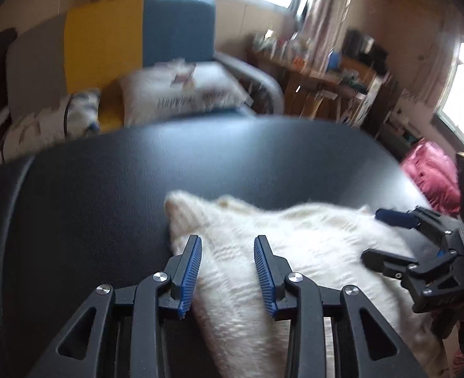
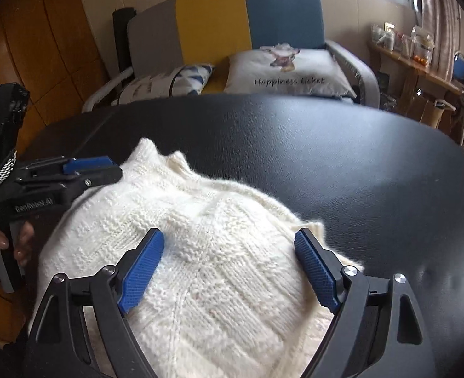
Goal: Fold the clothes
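A white knitted sweater [image 2: 206, 252] lies bunched on the black table [image 2: 326, 157]; it also shows in the left wrist view [image 1: 295, 245]. My left gripper [image 1: 228, 242] is open just above the sweater's left part, nothing between its blue pads. It also shows from the side in the right wrist view [image 2: 105, 170] at the sweater's left edge. My right gripper [image 2: 228, 245] is wide open over the sweater's middle, empty. It shows in the left wrist view [image 1: 376, 236] at the sweater's right side.
Behind the table stands a grey, yellow and blue armchair [image 2: 232, 22] with a white printed pillow [image 2: 288, 72]. A cluttered wooden shelf [image 2: 421, 63] is at the right. A pink bundle [image 1: 430, 173] lies beyond the table's right edge.
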`<state>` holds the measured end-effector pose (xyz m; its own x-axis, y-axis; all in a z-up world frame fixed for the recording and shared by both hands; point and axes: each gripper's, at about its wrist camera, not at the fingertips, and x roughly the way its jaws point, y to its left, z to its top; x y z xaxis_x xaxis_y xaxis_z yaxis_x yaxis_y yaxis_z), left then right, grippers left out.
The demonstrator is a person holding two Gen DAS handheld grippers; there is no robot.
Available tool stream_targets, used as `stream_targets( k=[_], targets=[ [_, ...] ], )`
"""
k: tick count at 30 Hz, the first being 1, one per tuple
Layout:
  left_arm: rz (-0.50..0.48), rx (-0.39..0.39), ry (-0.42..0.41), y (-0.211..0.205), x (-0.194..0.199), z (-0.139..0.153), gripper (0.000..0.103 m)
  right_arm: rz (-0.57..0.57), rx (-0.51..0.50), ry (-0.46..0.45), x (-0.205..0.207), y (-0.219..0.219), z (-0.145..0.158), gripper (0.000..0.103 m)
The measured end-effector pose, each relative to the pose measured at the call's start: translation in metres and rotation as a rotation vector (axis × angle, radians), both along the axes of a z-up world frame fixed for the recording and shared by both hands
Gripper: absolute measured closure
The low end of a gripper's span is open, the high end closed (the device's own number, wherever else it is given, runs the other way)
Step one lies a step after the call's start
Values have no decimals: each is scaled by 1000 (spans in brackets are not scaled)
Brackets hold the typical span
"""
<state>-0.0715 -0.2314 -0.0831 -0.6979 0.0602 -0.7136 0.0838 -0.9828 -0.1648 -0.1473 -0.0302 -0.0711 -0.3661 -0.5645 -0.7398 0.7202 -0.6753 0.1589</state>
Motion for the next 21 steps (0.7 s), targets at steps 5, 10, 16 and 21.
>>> stream_targets(
  k=[5,10,16,21],
  targets=[
    [-89,-20,3,24,17,3,68,37,-47,-4,33,20,16,16],
    [-92,-92,-22,42,21,-14,67,41,6,-48,63,30,-4,16],
    [-66,-36,-17,38,27,4,68,-4,-16,-103,65,39,-23,15],
    [-85,3,59,39,66,22,68,-29,-47,-84,79,60,-6,15]
  ],
)
